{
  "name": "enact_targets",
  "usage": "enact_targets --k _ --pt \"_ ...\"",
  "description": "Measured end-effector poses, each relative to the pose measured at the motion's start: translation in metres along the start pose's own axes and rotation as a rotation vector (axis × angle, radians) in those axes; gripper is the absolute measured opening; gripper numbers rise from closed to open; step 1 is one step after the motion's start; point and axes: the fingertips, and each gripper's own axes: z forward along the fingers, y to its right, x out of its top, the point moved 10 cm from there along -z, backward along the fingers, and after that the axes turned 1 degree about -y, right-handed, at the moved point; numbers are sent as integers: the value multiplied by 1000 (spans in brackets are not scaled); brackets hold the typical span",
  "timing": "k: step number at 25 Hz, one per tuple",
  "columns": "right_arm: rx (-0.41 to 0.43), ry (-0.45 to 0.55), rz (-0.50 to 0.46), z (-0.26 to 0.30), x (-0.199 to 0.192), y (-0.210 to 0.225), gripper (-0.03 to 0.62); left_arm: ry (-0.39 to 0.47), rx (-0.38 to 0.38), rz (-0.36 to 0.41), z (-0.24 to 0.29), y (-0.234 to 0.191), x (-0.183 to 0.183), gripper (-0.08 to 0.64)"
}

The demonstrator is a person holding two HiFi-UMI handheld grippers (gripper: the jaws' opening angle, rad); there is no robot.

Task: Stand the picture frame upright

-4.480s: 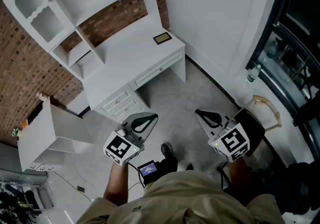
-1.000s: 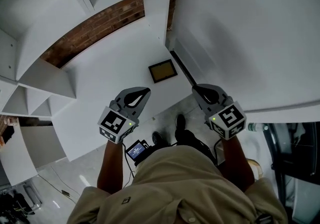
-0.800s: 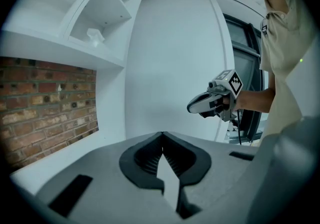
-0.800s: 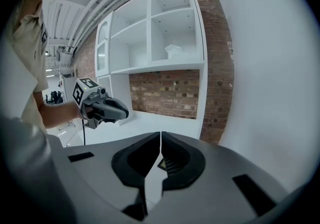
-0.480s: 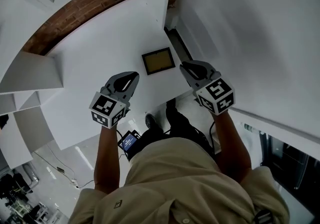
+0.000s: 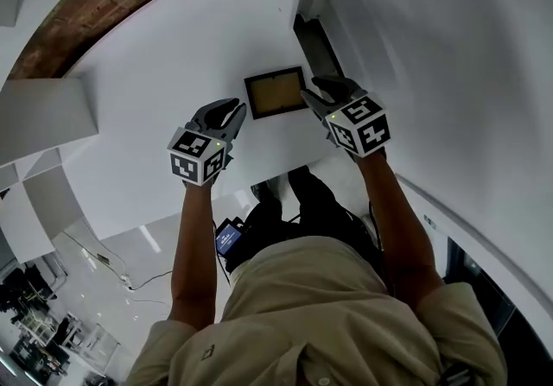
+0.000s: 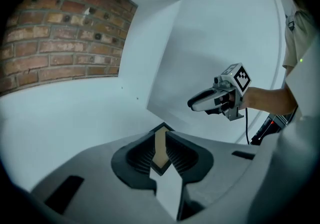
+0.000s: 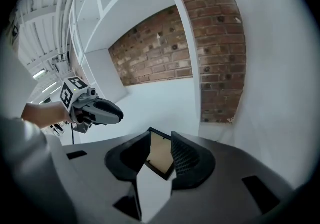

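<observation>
"From the head view, where's the picture frame?"
"Flat on the desk, near its right edge, between the left gripper and the right gripper."
"And the left gripper view?"
"Jaws just opened a slit, gripping nothing. The frame lies beyond them."
"Right gripper view?"
"Jaws just opened wider, also empty. The frame shows through the gap."

We see cool, even light on the white worktop; glare streaks the floor at 7 o'clock; both gripper views bulge, corners black.
</observation>
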Motion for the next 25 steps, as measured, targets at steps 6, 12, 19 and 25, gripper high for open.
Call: enact_targets --k 6,12,19,25 --pt "14 -79 36 37 -22 28 130 -63 37 -60 38 -22 -18 80" --pt "56 -118 61 74 -38 45 151 -130 79 -75 64 -40 -30 103" --pt "80 -184 100 92 -54 53 163 -258 83 -55 91 -36 -45 115" --pt "86 -215 116 99 -57 53 156 -240 78 -91 95 -38 -45 115"
